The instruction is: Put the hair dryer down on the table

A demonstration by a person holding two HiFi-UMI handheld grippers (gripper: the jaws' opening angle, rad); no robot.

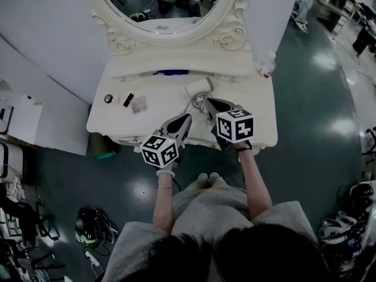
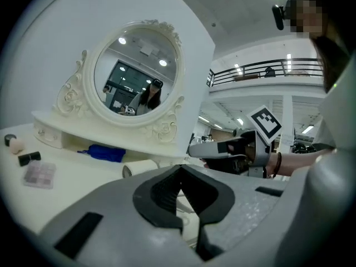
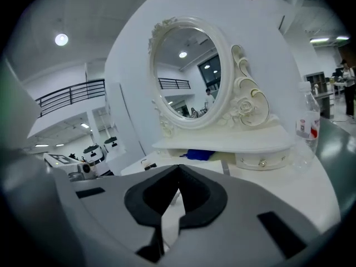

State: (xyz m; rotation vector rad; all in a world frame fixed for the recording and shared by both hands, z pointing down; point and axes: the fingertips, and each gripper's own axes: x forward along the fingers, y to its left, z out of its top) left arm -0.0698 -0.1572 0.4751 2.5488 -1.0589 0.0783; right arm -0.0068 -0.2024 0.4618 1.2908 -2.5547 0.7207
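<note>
A white hair dryer [image 1: 198, 87] lies on the white vanity table [image 1: 258, 113], just in front of the mirror shelf, with its grey cord [image 1: 197, 101] coiled beside it. In the left gripper view its barrel [image 2: 140, 168] shows past the jaws. My right gripper [image 1: 208, 104] hangs over the cord, close behind the dryer, jaws shut with nothing between them [image 3: 178, 169]. My left gripper [image 1: 187, 118] is lower left of it, near the table's front edge, also shut and empty [image 2: 179, 170]. Neither gripper holds the dryer.
An oval mirror [image 1: 164, 4] in an ornate frame stands at the back. A blue item [image 1: 171, 73] lies under its shelf. A clear bottle [image 1: 266, 67] stands at the right. At the left of the table lie a palette [image 1: 139, 104], a small black item [image 1: 127, 98] and a round one [image 1: 108, 98].
</note>
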